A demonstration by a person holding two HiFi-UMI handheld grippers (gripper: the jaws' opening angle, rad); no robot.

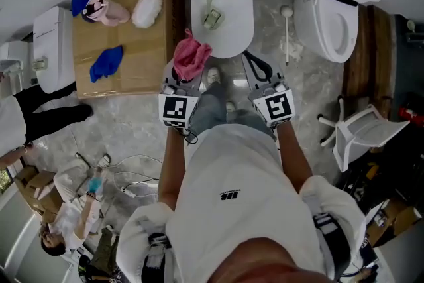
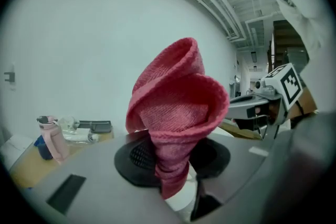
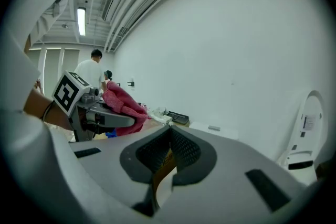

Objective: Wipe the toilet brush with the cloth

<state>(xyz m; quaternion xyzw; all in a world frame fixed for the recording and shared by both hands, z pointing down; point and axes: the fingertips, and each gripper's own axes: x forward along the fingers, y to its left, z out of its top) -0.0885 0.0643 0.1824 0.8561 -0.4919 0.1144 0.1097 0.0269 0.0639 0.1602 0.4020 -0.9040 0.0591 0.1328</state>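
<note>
Nearest me, the left tongs [image 2: 170,160] were closed tight on the pink cloth [image 2: 176,107]. Its lower end was pinched between the pads and the rest stood up above them in a loose folded cone. The right tongs [image 3: 169,149] were closed too, pads meeting at their tips with nothing held between them. In the head view the two sat side by side, near each other but apart, both reaching forward toward the toilet [image 1: 228,43].

Just past the cloth the toilet's lid was down. A pale long-handled thing, which I took for the brush [image 1: 212,13], lay on that lid with its handle running toward the tank. Neither tongs touched it. I could not make out its bristles.

On the marbled floor [image 1: 132,129] to the right of the toilet lay a thin white stick [image 1: 286,26] with a round end. I could not tell what it was.

To the left stood a brown surface [image 1: 142,43]. It carried a blue rag [image 1: 106,63], a white fluffy pad [image 1: 147,8] and a pink bottle [image 1: 105,10].

Farther right a second toilet [image 1: 334,10] had its seat and lid raised. A white chair [image 1: 358,132] lay tipped on the floor nearby.
</note>
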